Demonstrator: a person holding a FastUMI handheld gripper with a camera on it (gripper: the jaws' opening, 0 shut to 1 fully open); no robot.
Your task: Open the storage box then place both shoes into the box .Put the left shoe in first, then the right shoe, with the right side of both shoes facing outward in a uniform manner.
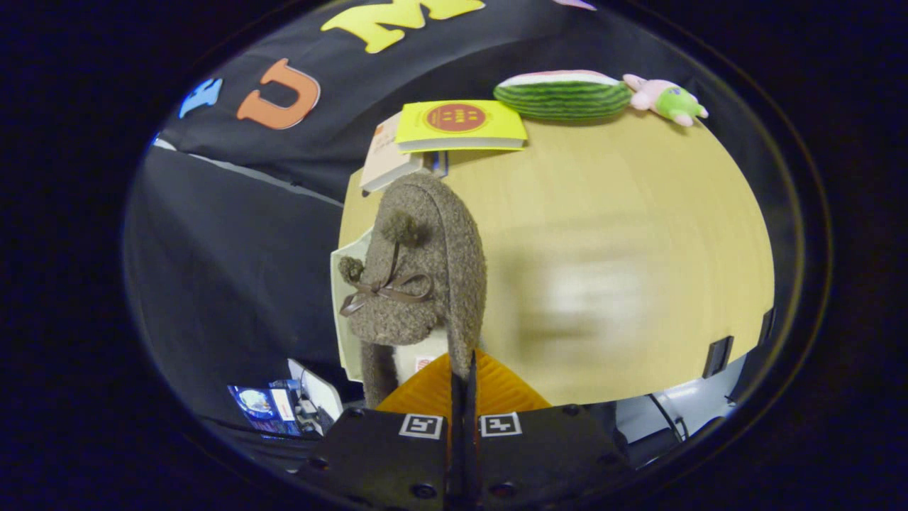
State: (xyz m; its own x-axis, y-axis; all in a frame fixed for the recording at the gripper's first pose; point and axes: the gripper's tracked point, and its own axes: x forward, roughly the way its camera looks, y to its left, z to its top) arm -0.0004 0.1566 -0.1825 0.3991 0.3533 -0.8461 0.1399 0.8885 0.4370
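Observation:
A brown fuzzy shoe [418, 277] with a ribbon bow and two pompoms hangs sideways just ahead of my fingers, toe pointing away from me, above the left part of the wooden table [624, 213]. My gripper [464, 369] is shut on the shoe's opening rim, and its two fingers stand almost together with the thin edge pinched between them. Behind the shoe, at the table's left edge, a pale box-like panel [343, 319] shows; most of it is hidden by the shoe, so I cannot tell whether it is open.
Beyond the shoe, at the table's far edge, lie a yellow book [460, 124] and a white book [383, 160]. A watermelon plush [564, 96] and a pink-green plush toy [667, 99] sit further along it. Below left are small items on the floor [277, 408].

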